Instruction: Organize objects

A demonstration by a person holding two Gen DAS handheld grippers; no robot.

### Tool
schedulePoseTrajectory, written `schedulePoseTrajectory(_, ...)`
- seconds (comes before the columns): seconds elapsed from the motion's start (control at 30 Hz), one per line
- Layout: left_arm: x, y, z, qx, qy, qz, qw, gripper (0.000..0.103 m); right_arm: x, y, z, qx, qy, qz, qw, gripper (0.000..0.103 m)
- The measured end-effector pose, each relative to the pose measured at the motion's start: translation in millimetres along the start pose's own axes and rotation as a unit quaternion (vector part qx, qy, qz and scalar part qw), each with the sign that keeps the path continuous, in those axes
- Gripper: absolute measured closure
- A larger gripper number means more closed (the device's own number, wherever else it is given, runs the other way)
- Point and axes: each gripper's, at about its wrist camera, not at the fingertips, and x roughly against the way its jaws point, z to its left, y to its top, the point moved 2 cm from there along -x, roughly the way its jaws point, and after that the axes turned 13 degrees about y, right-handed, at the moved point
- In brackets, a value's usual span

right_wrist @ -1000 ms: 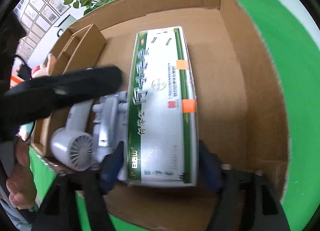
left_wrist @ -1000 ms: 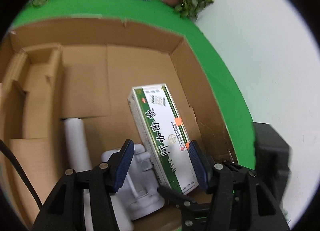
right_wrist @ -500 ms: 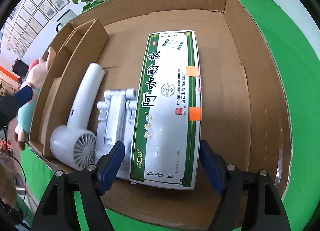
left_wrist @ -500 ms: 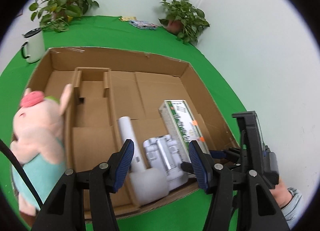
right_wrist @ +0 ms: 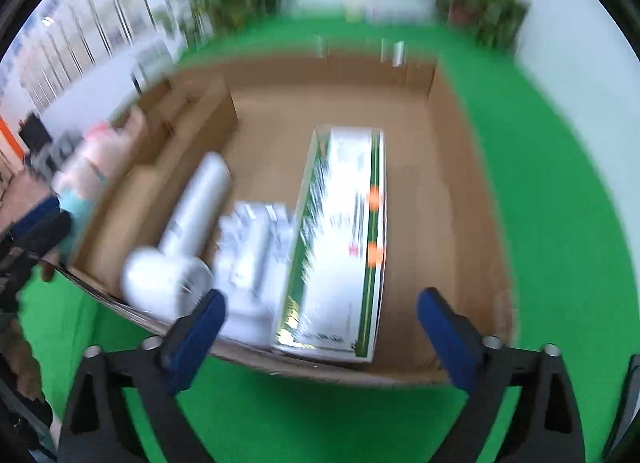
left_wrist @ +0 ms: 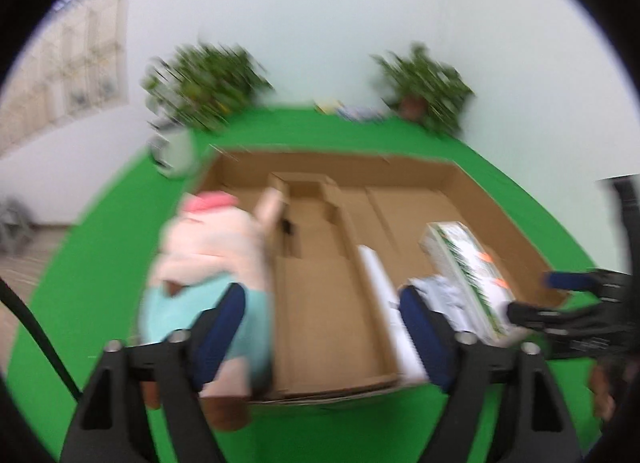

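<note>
Cardboard tray [right_wrist: 472, 167] is seen on the green desk [right_wrist: 560, 199], holding a white-and-green carton [right_wrist: 340, 239] flat, with a grey plastic part [right_wrist: 252, 251] and white hair dryer [right_wrist: 180, 239] beside it. Right tongs [right_wrist: 318, 337] have just been opening, spread wide, nothing pinched. Left tongs [left_wrist: 322, 339] likewise have just been opening, empty; a plush pig [left_wrist: 208, 255] is seen at the tray's left edge.

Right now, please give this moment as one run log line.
left gripper: open, empty | right gripper: open, empty | green-white box, hair dryer: in cardboard tray | plush pig: outside tray
</note>
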Motion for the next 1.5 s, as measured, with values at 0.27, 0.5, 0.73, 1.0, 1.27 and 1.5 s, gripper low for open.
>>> schedulePoseTrajectory(0.27,-2,-48,-4,-0.011,0.097,-0.036,0.9946,0.021,23,-57,48,0.041,-0.077,-0.192,0.977,0.001)
schedulePoseTrajectory(0.5,-7,-49,-12,-0.021,0.108,-0.049,0.9927,0.017,-11,-56,59,0.027,-0.068,-0.186,0.980,0.001)
schedulePoseTrajectory(0.73,-11,-49,-10,-0.015,0.101,-0.040,0.9940,0.014,-25,-51,64,0.032,-0.078,-0.189,0.978,0.000)
schedulePoseTrajectory(1.0,-11,-49,-11,-0.015,0.102,-0.040,0.9939,0.013,-20,-53,61,0.033,-0.080,-0.189,0.978,0.000)
schedulePoseTrajectory(1.27,-12,-50,-12,-0.018,0.108,-0.038,0.9932,0.013,-20,-54,61,0.031,-0.078,-0.190,0.978,0.000)
schedulePoseTrajectory(1.5,-11,-50,-12,-0.016,0.106,-0.038,0.9935,0.013,-20,-54,62,0.031,-0.079,-0.190,0.978,0.000)
